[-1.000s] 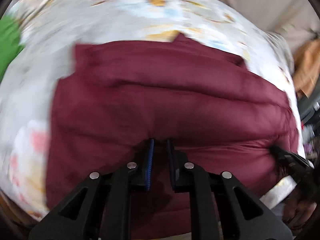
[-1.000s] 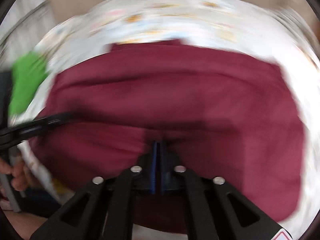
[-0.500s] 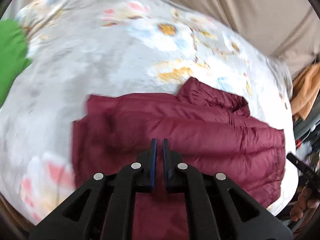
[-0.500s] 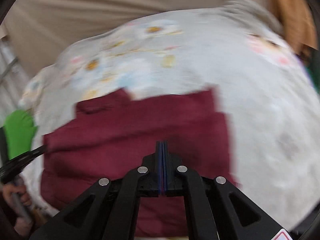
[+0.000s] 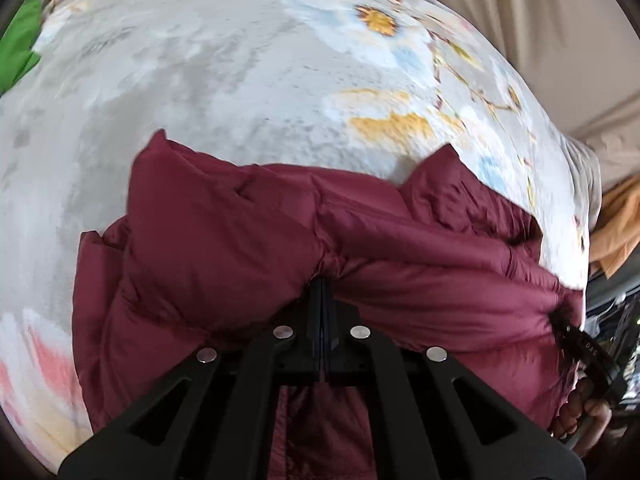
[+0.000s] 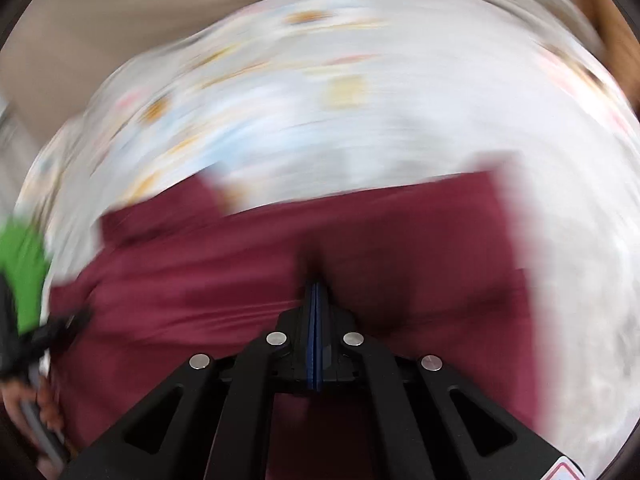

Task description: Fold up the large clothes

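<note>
maroon puffer jacket (image 5: 248,264) lies spread across a bed whose floral sheet (image 5: 240,80) is grey-white with blue, orange and pink blooms — it fills the near half of both wrist views. in the left wrist view the left hand-held gripper (image 5: 322,286) is clenched, its jaws pressed together with a pinch of the jacket's fabric bunched right at the tips, creases radiating from that spot. the collar stands up as a peak toward the far right of the garment. at the jacket's right edge the right hand-held gripper (image 5: 562,320) bites the fabric too, a hand (image 5: 584,412) wrapped around its handle below. the right wrist view is heavily blurred; there the right hand-held gripper (image 6: 316,286) shows its blue pads closed flat against each other, tips buried in a dark fold of the jacket (image 6: 400,260). green cloth (image 6: 24,276) sits at the left edge of the bed, and beige curtain (image 5: 540,40) hangs behind — orange fabric (image 5: 618,228) shows at far right.
</note>
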The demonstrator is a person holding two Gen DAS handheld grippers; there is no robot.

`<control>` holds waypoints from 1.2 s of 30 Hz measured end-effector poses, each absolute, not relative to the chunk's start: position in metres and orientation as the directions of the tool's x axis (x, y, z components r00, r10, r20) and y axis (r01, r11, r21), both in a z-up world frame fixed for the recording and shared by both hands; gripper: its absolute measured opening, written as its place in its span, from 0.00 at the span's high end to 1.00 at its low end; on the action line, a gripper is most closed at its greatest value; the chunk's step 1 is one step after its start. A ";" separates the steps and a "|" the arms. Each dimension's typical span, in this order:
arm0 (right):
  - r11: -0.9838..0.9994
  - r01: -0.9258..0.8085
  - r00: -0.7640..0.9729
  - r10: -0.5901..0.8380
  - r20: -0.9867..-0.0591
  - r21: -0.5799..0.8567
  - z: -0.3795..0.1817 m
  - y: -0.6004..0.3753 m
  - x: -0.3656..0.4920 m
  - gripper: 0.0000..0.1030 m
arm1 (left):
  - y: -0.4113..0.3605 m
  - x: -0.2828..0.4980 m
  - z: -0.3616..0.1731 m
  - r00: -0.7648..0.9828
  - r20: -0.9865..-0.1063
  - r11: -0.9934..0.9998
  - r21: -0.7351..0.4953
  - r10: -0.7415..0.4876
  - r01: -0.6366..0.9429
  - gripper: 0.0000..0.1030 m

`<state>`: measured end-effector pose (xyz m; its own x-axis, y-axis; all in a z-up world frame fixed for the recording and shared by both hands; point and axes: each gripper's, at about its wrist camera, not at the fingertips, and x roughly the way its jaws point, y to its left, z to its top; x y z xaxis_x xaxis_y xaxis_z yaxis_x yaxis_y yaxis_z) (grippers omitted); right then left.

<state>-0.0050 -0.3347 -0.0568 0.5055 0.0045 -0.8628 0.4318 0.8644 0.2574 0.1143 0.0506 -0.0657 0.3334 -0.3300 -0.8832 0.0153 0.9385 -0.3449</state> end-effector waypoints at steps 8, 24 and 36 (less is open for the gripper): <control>0.911 0.311 0.557 0.057 -0.829 0.271 -0.013 -0.278 -0.016 0.99 | 0.013 0.094 -0.017 0.345 -0.882 0.948 -0.297 -0.320 0.120 0.99; 0.983 -0.020 0.340 0.179 -0.923 0.183 -0.054 -0.140 -0.047 0.96 | -0.017 0.033 -0.030 0.255 -0.929 0.952 -0.214 -0.267 0.217 0.76; 0.973 0.055 0.481 0.169 -0.860 0.222 -0.008 -0.169 -0.026 0.95 | 0.006 0.063 -0.014 0.383 -0.899 0.973 -0.163 -0.214 0.161 0.76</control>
<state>-0.0257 -0.1687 -0.0081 0.4810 0.1693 -0.8602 0.0547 0.9735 0.2222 0.0626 0.0057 -0.0140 0.3831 -0.2137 -0.8986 0.1613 0.9734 -0.1627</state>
